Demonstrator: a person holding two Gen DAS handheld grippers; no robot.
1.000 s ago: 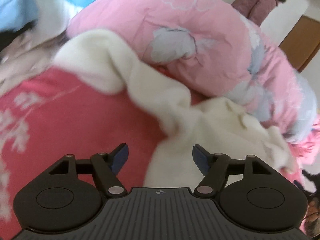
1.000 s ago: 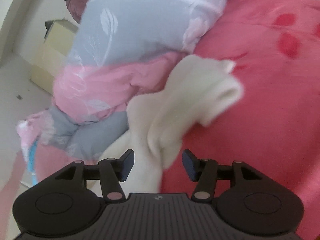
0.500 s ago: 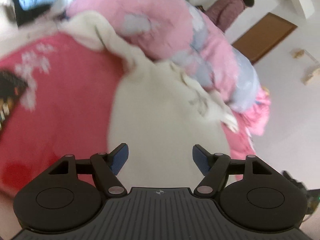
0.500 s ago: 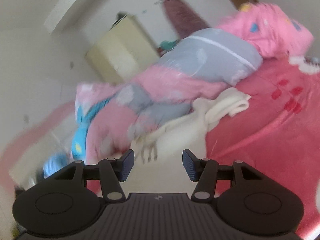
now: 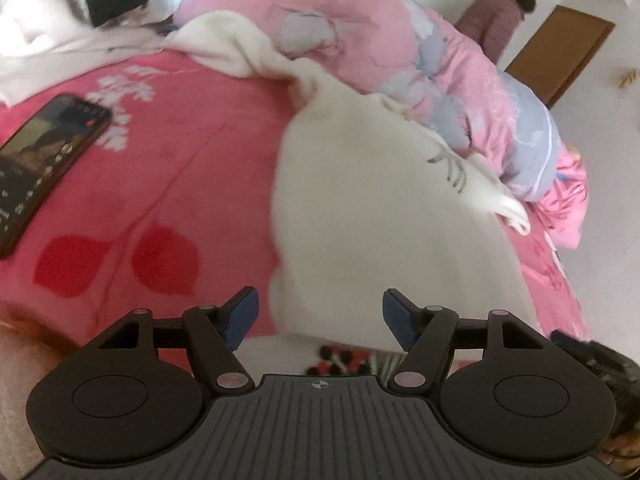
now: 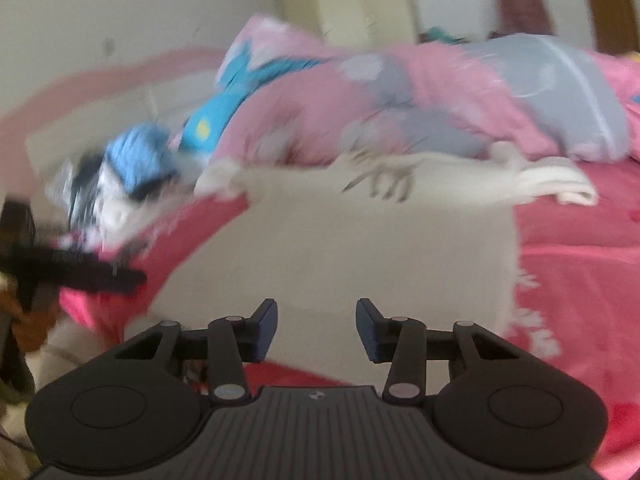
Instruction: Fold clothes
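Closing right tool above sweater

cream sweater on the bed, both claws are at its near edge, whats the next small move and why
Probably ease both claws onto the near hem and pinch it. The cream sweater lies spread on the pink bedspread; the left claw and the closing right claw both hang open at that edge, pads not touching cloth.
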